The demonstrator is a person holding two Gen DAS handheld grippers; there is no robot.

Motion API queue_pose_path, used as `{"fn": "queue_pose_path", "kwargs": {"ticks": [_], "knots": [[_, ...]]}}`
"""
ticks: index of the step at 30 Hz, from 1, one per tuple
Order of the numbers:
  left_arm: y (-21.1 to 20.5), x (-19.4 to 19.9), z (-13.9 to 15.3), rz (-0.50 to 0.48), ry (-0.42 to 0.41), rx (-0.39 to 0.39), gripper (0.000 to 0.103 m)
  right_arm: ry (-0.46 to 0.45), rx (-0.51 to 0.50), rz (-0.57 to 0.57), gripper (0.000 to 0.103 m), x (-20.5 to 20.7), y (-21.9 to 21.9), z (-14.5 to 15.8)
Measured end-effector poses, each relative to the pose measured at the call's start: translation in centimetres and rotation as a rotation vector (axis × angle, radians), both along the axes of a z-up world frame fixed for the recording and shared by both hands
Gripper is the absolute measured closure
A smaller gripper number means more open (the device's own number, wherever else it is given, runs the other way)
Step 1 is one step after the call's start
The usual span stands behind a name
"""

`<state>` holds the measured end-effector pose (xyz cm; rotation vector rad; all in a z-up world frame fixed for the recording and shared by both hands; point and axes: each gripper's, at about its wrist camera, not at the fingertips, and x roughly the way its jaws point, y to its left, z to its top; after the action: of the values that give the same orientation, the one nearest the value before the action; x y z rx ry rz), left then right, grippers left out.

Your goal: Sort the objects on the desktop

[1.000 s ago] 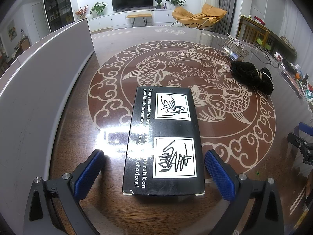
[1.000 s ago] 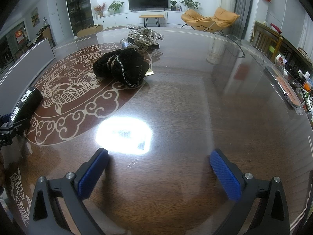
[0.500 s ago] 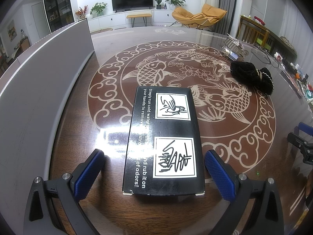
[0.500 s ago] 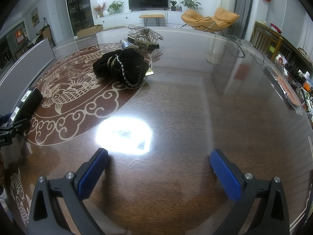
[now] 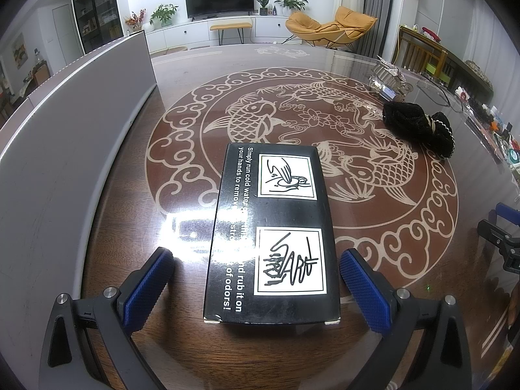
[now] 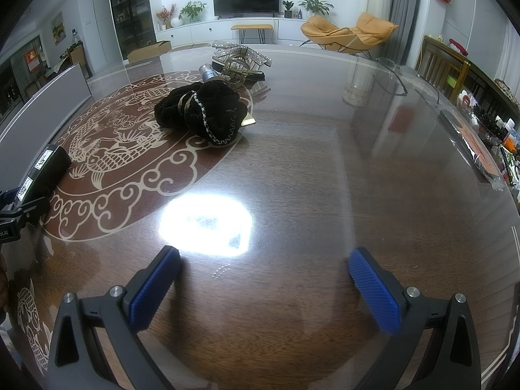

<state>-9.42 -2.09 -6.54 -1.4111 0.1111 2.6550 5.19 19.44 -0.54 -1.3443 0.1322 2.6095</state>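
- Fingers of the left gripper (image 5: 256, 279) are standing wide apart, one on each side of the black box (image 5: 271, 237); both blue pads (image 5: 143, 289) are staying clear of its long edges, so nothing is being held.
- Black box is lying flat on the wooden table (image 5: 107, 195), its printed face up, its far end reaching over the carp pattern (image 5: 292, 130).
- Right gripper (image 6: 263, 289) is hovering over a bare part of the table with its fingers spread wide and nothing between them.
- Black pouch (image 6: 204, 113) with a silver chain is lying well apart from the box, on the far rim of the pattern.
- Behind the pouch some shiny items (image 6: 237, 61) are sitting together; possibly hair clips, but the view is too small to be sure.
- Grey panel (image 5: 65, 130) is standing along the left side of the table.
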Motion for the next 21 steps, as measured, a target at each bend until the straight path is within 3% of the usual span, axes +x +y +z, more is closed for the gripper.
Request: {"fn": "queue_pose_path", "kwargs": {"ticks": [5,9,15,17,21], "knots": [[0.0,0.0,0.0,0.000,0.000,0.000,0.000,0.006,-0.012,0.001,0.000,0.1,0.1,0.1],[0.0,0.0,0.0,0.000,0.000,0.000,0.000,0.053,-0.139,0.040,0.000,0.0,1.7,0.7],[0.0,0.0,0.0,0.000,0.000,0.001,0.000,0.080,-0.140,0.136,0.000,-5.3,2.2,4.1],[0.0,0.0,0.0,0.000,0.000,0.001,0.000,0.053,-0.110,0.204,0.000,-8.2,0.8,4.3],[0.0,0.0,0.0,0.001,0.000,0.000,0.000,-0.009,0.056,0.341,0.000,-12.3,-3.3,3.1]]}}
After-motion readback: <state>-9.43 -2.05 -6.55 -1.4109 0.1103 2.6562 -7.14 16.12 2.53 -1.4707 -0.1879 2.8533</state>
